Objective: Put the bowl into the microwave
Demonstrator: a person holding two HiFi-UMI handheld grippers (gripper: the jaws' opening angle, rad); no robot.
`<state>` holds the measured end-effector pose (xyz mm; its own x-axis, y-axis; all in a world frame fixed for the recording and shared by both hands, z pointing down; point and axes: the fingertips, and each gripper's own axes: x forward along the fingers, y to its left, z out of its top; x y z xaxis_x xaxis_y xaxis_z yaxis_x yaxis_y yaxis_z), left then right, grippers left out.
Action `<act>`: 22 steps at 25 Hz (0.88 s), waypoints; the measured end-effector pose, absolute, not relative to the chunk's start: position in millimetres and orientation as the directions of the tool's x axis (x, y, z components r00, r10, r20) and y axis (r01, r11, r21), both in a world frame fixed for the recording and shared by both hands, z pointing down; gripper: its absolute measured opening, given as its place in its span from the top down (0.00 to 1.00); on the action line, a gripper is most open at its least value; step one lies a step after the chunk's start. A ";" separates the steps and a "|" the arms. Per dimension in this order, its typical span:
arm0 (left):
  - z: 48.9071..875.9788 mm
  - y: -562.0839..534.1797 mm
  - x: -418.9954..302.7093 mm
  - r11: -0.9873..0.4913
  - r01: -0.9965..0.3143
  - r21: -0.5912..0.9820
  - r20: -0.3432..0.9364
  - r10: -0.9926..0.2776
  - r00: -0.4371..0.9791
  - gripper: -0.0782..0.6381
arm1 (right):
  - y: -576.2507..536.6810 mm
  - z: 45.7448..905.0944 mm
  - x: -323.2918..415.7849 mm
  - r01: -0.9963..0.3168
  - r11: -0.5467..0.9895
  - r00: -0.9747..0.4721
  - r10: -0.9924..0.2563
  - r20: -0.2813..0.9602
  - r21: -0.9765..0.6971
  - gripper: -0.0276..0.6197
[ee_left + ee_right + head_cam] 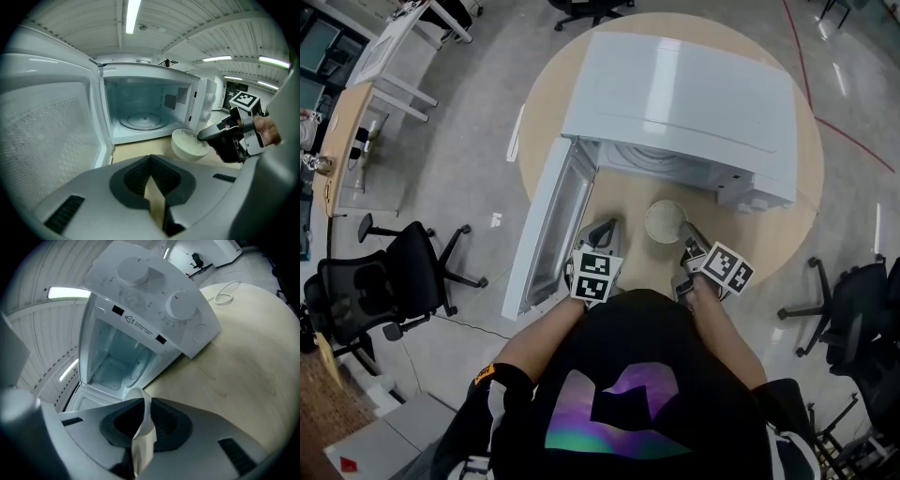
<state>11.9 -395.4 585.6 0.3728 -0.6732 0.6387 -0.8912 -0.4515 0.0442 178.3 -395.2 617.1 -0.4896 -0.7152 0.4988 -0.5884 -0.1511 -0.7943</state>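
Observation:
The white microwave (684, 94) stands on the round wooden table (623, 211) with its door (548, 234) swung open to the left. Through the left gripper view its cavity shows empty, with the glass turntable (143, 122) inside. A white bowl (665, 222) of rice sits on the table just before the opening. My right gripper (692, 244) is shut on the bowl's near right rim (143, 427); the same grip shows in the left gripper view (206, 136). My left gripper (602, 232) hovers over the table beside the door, jaws together and holding nothing (152, 180).
The control panel with two knobs (154, 301) is on the microwave's right side. A white cable (225, 294) lies on the table beyond it. Black office chairs (394, 272) (853, 319) stand on the floor either side, and desks (384, 56) at the far left.

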 end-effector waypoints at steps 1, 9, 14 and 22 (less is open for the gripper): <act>583.8 -397.0 11.2 -0.449 -0.892 0.046 0.635 -0.676 0.373 0.82 | -398.0 612.0 176.0 -0.584 -0.144 -0.492 -0.720 0.490 -0.799 0.87; 572.1 -408.9 9.0 -0.428 -0.902 0.051 0.606 -0.705 0.369 0.82 | -413.8 585.8 164.5 -0.554 -0.114 -0.505 -0.742 0.442 -0.825 0.87; 562.2 -418.9 6.9 -0.407 -0.912 0.050 0.582 -0.730 0.358 0.82 | -426.0 577.3 160.2 -0.542 -0.101 -0.506 -0.753 0.421 -0.834 0.87; 545.5 -440.4 -0.5 -0.364 -0.931 0.035 0.546 -0.773 0.323 0.82 | -452.9 565.7 153.7 -0.531 -0.077 -0.510 -0.766 0.391 -0.844 0.87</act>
